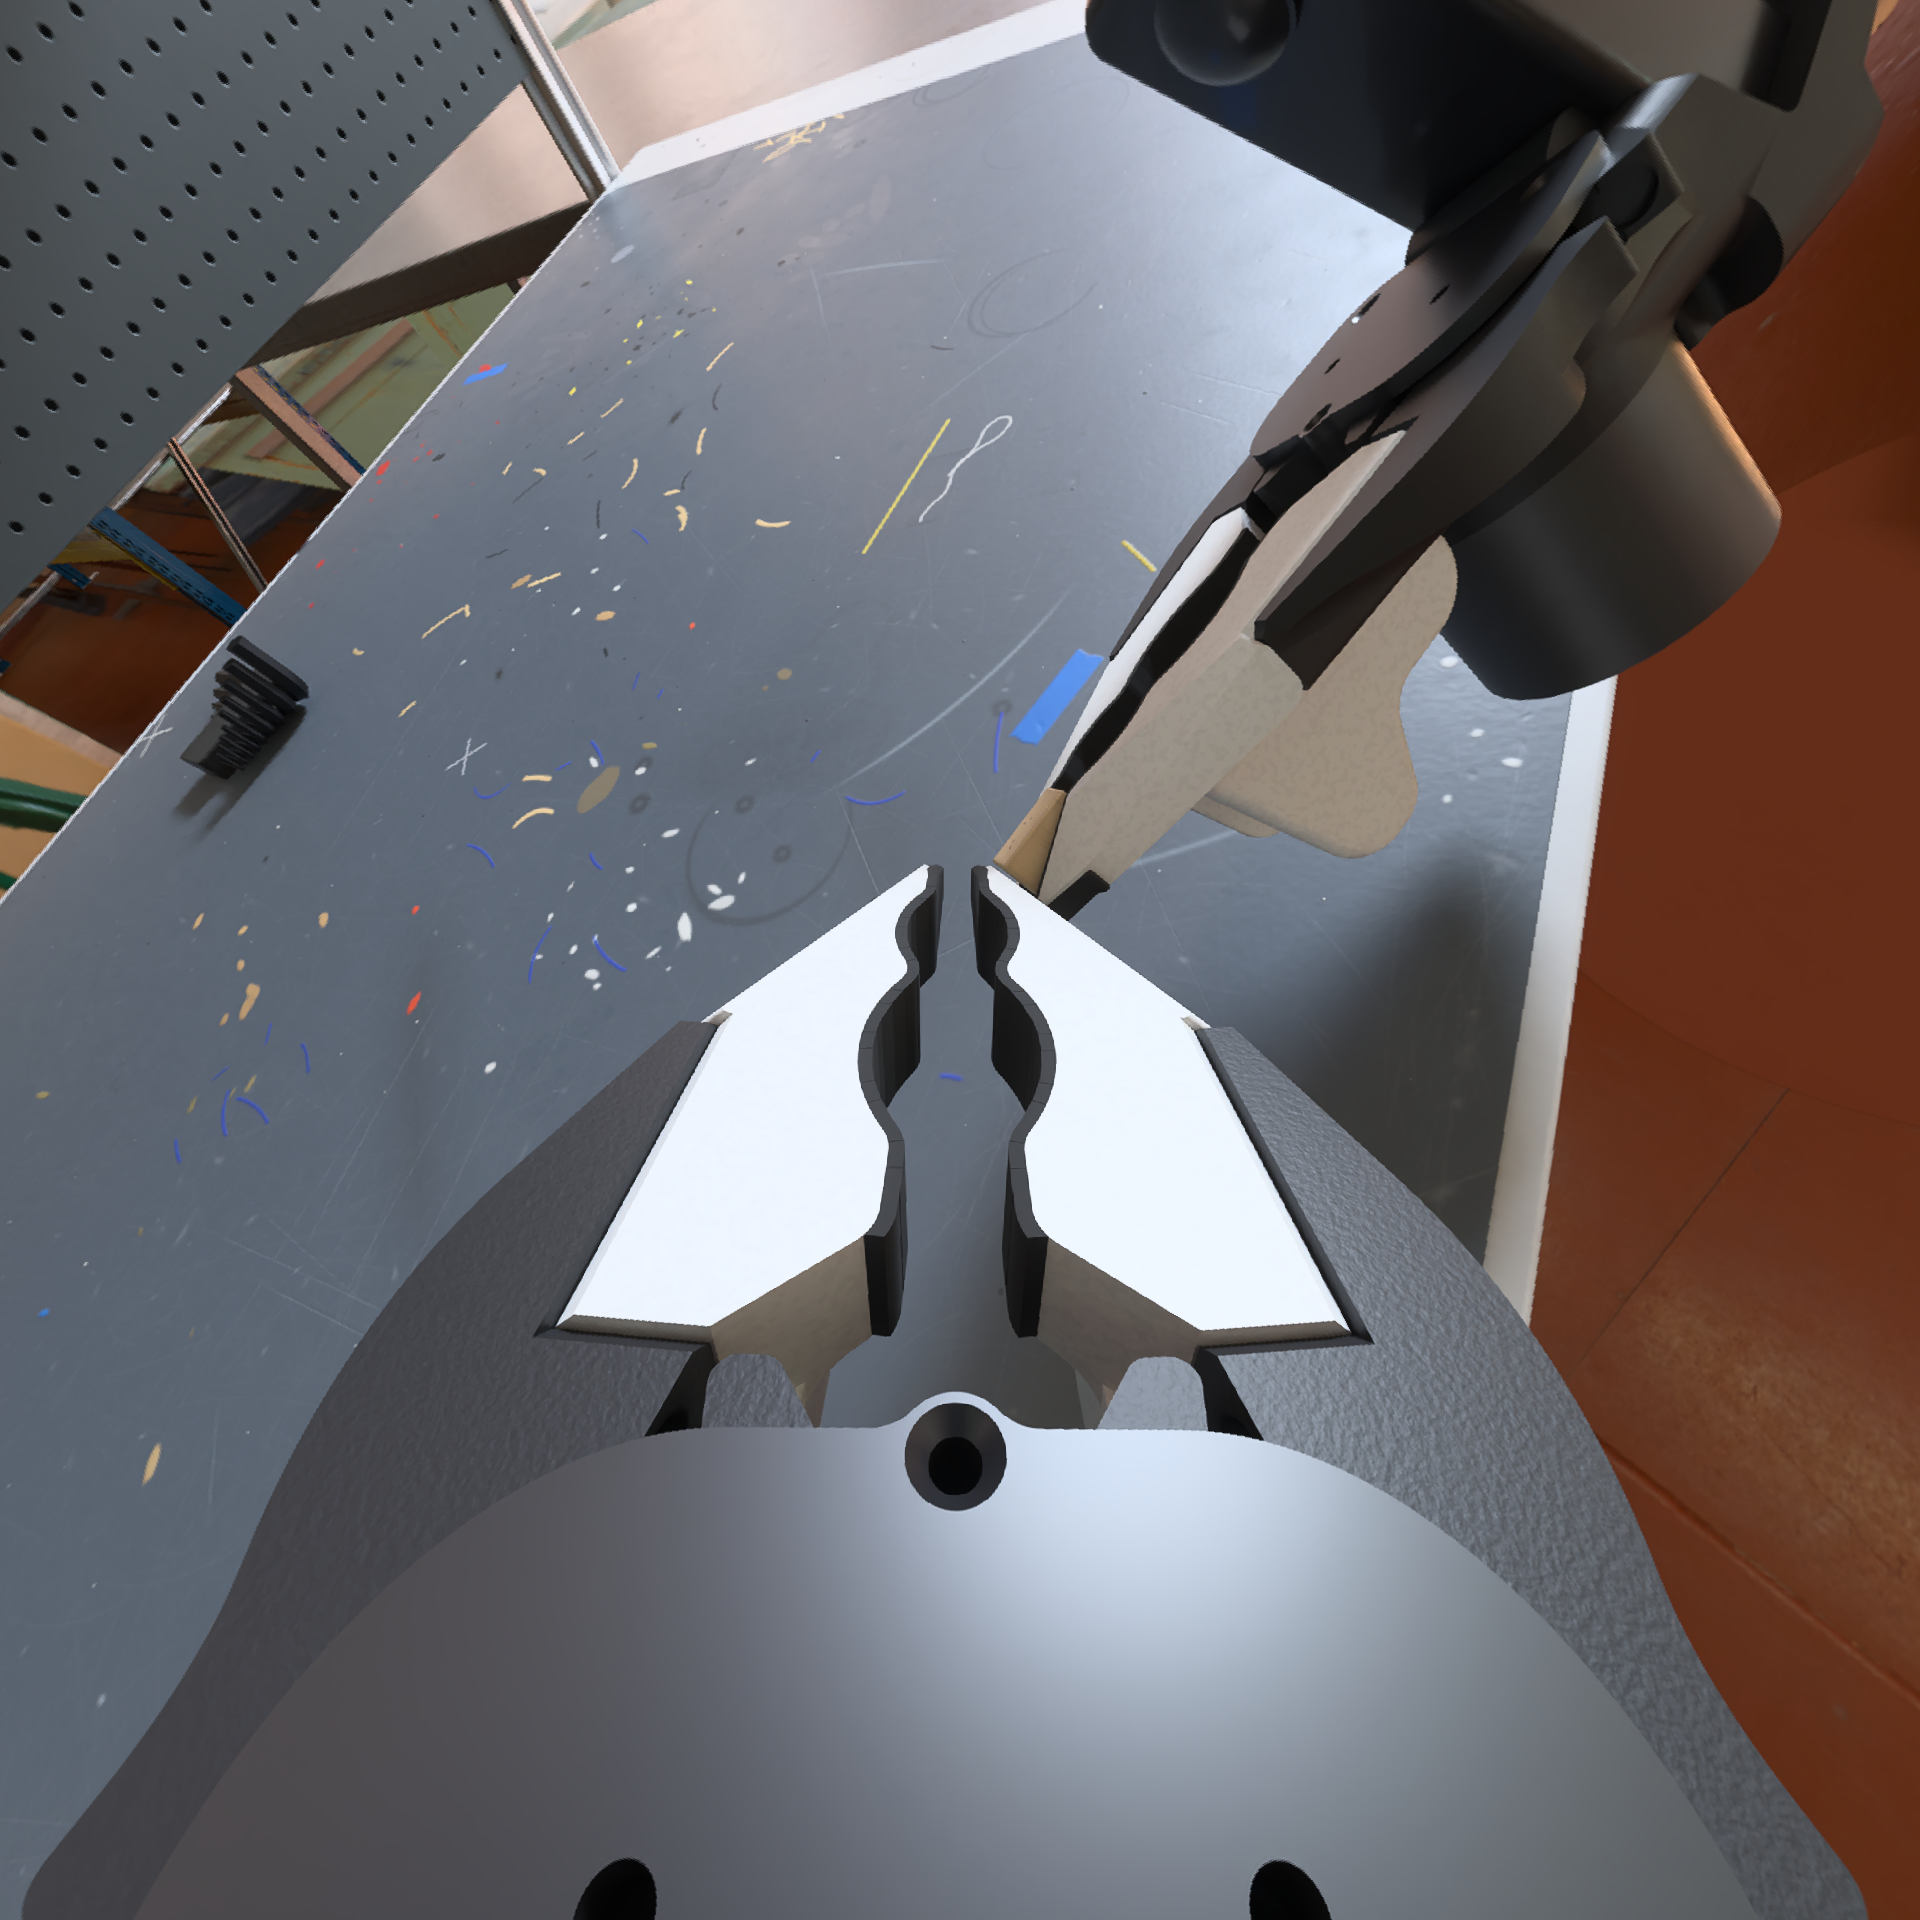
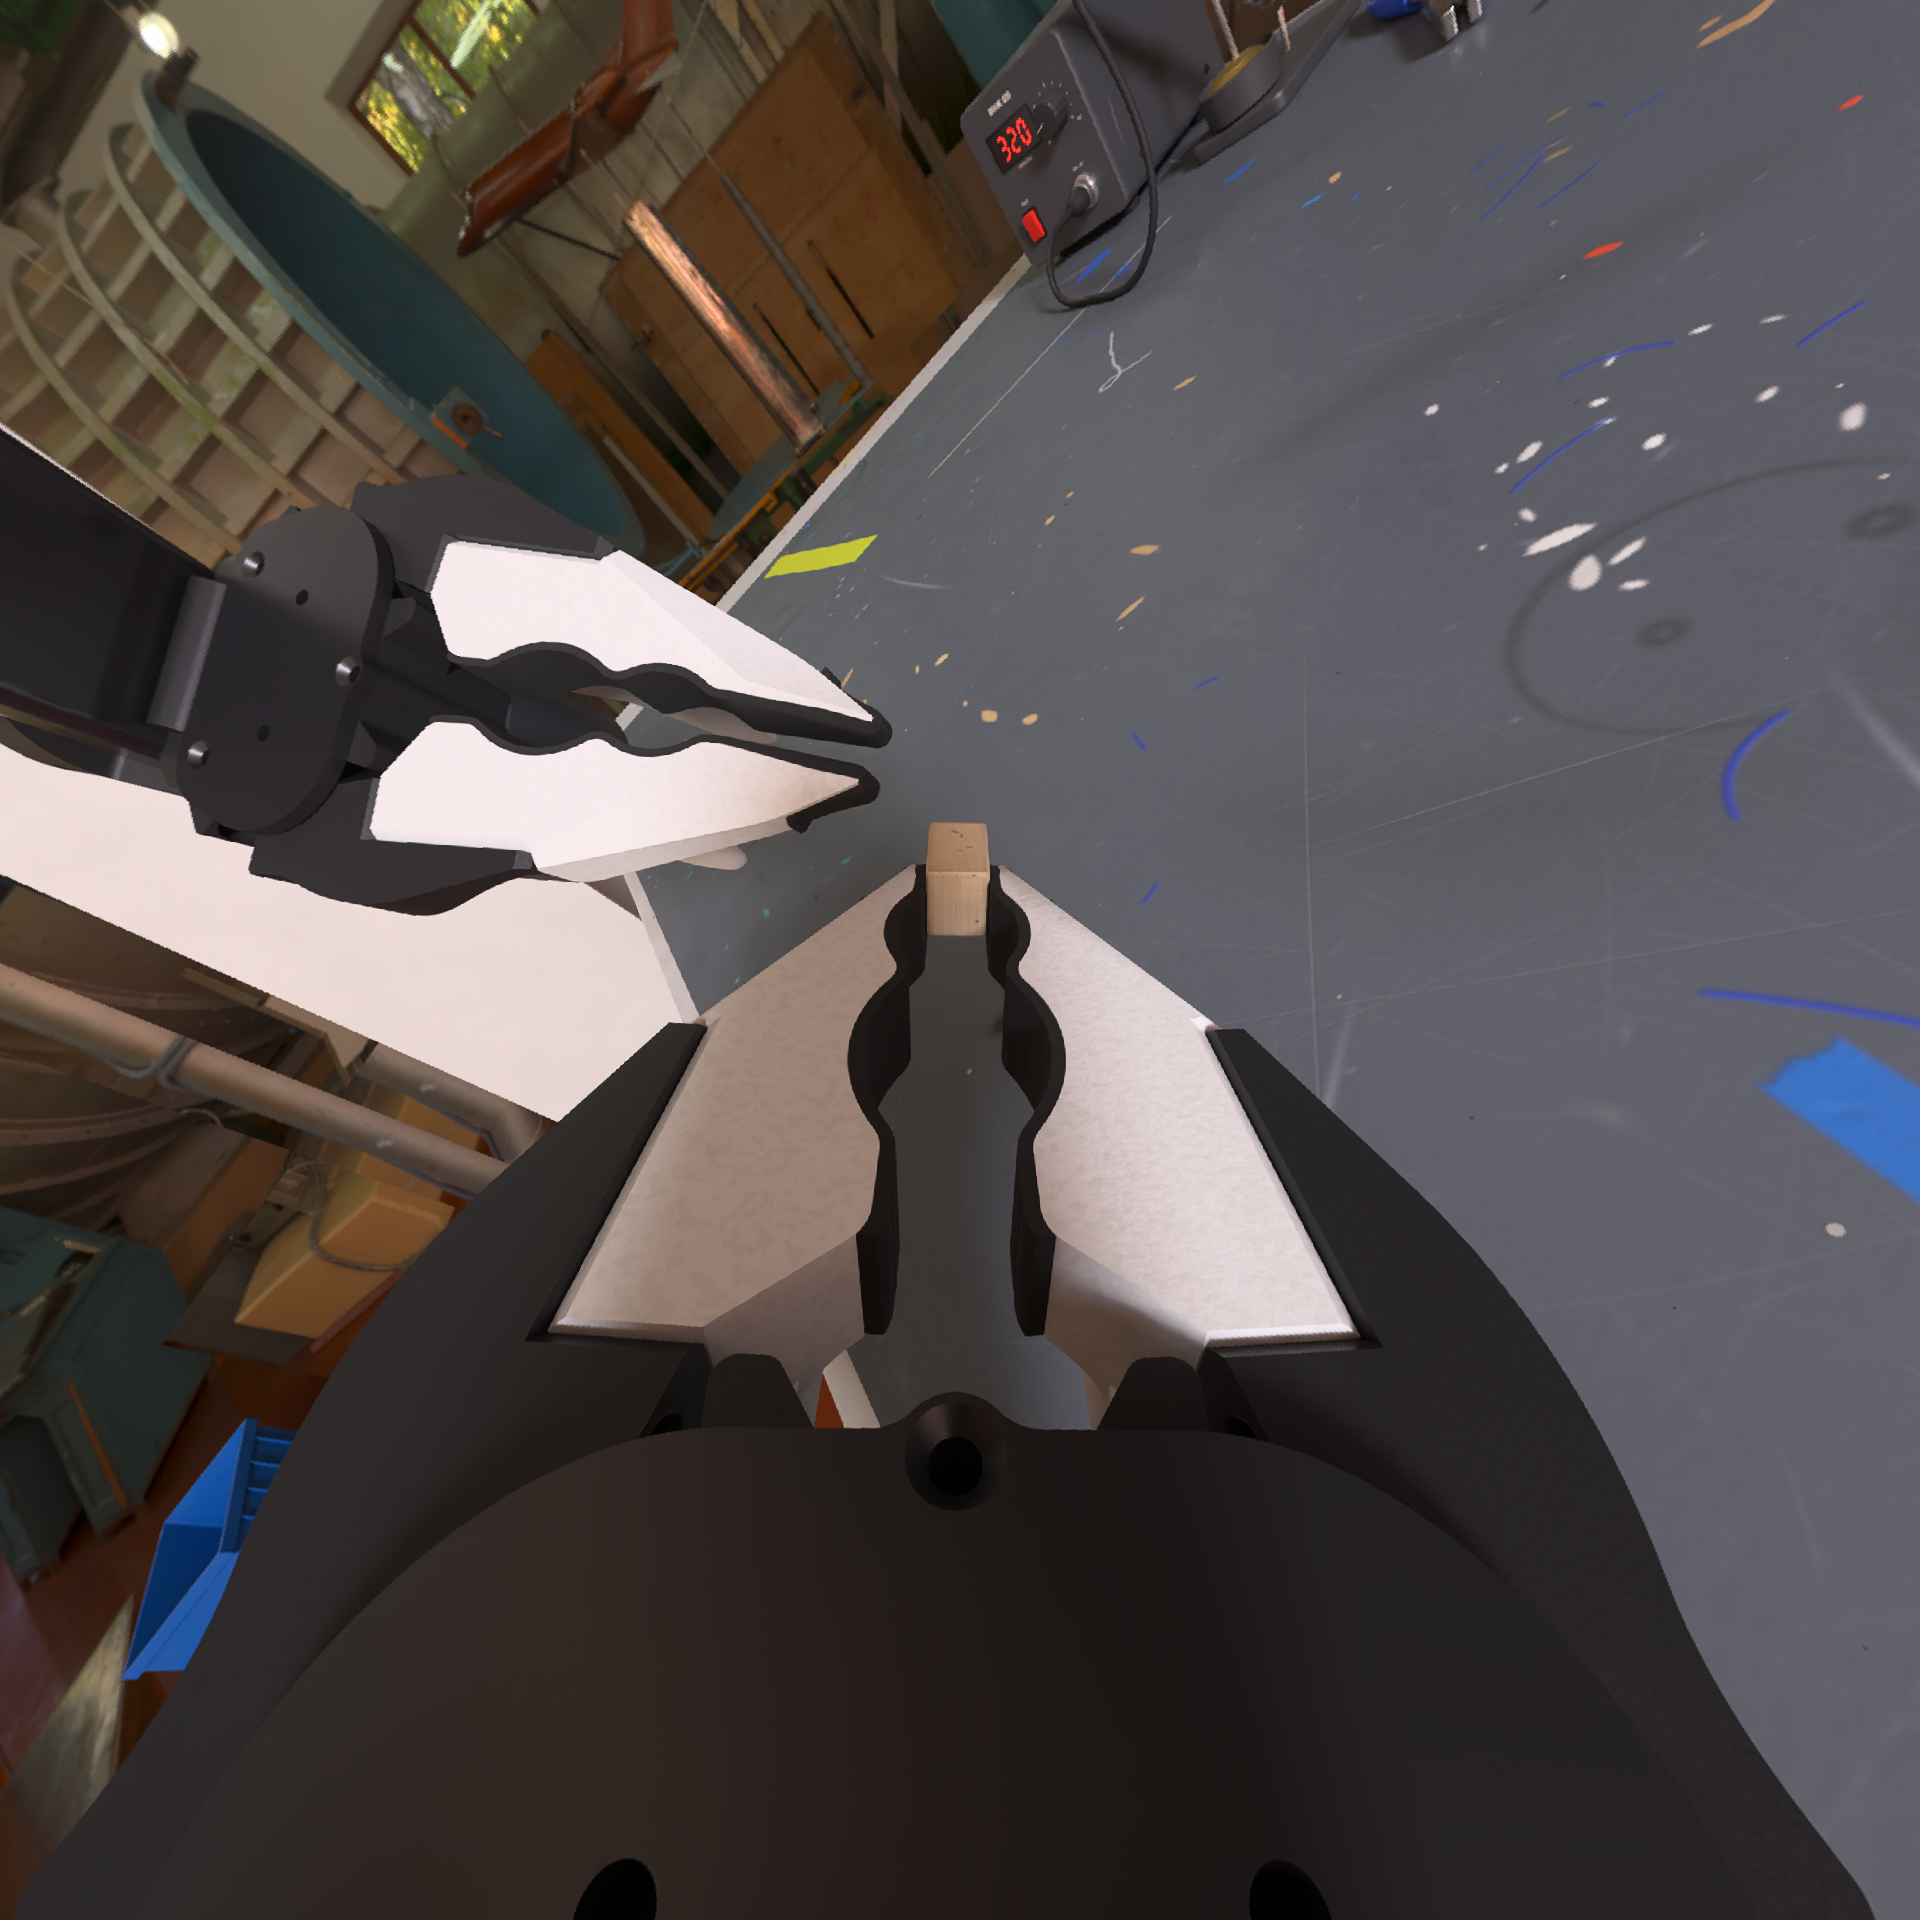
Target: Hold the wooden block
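A small pale wooden block (image 2: 956, 883) is pinched between the fingertips of my right gripper (image 2: 956, 894), just above the grey worktable (image 2: 1455, 831). In the left wrist view the right gripper (image 1: 1044, 862) comes in from the upper right, and a sliver of the block (image 1: 1029, 840) shows at its tip. My left gripper (image 1: 957, 883) is shut with only a thin slit between its tips and holds nothing. It also shows in the right wrist view (image 2: 873, 764), a short way left of the block and apart from it.
A grey soldering station (image 2: 1060, 135) with a cable stands at the far table edge. A black ribbed part (image 1: 249, 707) lies near the left edge. Blue tape (image 1: 1055, 696) and yellow tape (image 2: 821, 556) are stuck on the table. A pegboard (image 1: 208, 208) stands behind. A blue bin (image 2: 197, 1548) sits below.
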Controlling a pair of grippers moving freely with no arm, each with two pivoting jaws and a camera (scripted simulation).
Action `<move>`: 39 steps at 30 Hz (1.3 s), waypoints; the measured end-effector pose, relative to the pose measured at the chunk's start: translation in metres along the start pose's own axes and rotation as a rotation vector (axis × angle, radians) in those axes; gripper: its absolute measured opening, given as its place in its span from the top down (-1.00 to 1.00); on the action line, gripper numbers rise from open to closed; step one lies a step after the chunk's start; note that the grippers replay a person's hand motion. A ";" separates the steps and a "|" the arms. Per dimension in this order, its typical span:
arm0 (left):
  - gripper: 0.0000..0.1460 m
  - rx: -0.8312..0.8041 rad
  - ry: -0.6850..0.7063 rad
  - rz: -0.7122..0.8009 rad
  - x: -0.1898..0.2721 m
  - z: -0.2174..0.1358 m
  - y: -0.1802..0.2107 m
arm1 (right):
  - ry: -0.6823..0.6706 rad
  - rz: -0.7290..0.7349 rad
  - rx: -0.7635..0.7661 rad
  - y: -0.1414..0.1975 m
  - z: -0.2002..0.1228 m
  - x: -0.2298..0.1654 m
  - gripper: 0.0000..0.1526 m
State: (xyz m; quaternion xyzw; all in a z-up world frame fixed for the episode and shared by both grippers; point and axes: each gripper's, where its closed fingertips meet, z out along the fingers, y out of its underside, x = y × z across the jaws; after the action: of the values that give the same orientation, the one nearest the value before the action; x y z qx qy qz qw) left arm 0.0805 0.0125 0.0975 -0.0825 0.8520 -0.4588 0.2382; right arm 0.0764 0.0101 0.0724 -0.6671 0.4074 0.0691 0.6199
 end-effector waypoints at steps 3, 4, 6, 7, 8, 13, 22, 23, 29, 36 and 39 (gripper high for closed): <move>0.93 -0.001 0.005 0.007 0.003 -0.002 -0.001 | -0.005 0.001 -0.002 0.001 0.000 -0.002 0.87; 0.93 0.003 0.009 0.010 0.005 -0.002 -0.002 | -0.003 0.000 -0.004 0.001 0.000 -0.002 0.87; 0.93 0.001 0.008 0.021 0.007 -0.003 -0.003 | 0.006 -0.007 -0.004 0.002 0.001 -0.002 0.87; 0.93 -0.002 0.005 0.027 0.008 -0.004 -0.002 | 0.002 -0.003 -0.006 0.002 0.001 -0.003 0.87; 0.93 -0.014 0.000 0.032 0.008 -0.003 -0.001 | -0.001 0.000 -0.005 0.003 0.000 -0.003 0.87; 0.93 -0.032 0.012 0.039 0.014 -0.001 0.001 | 0.016 -0.021 -0.010 0.003 -0.002 -0.002 0.87; 0.93 -0.091 -0.017 0.061 0.012 0.005 0.006 | 0.067 -0.080 -0.045 0.008 0.000 0.003 0.87; 0.93 -0.096 -0.023 0.062 0.011 0.005 0.007 | 0.066 -0.089 -0.043 0.008 0.000 0.003 0.87; 0.93 -0.099 -0.008 0.057 0.013 0.008 0.007 | 0.077 -0.096 -0.024 0.009 -0.001 0.008 0.87; 0.93 -0.122 -0.074 0.105 0.013 0.011 0.005 | 0.131 -0.169 0.010 0.007 -0.003 0.013 0.87; 0.93 -0.103 -0.120 0.071 0.011 0.012 0.000 | 0.141 -0.180 0.052 0.002 -0.005 0.013 0.87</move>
State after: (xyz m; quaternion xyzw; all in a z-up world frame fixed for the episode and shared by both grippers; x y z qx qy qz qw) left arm 0.0762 -0.0002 0.0884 -0.0917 0.8611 -0.3999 0.3004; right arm 0.0815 -0.0001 0.0648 -0.6880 0.3898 -0.0445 0.6105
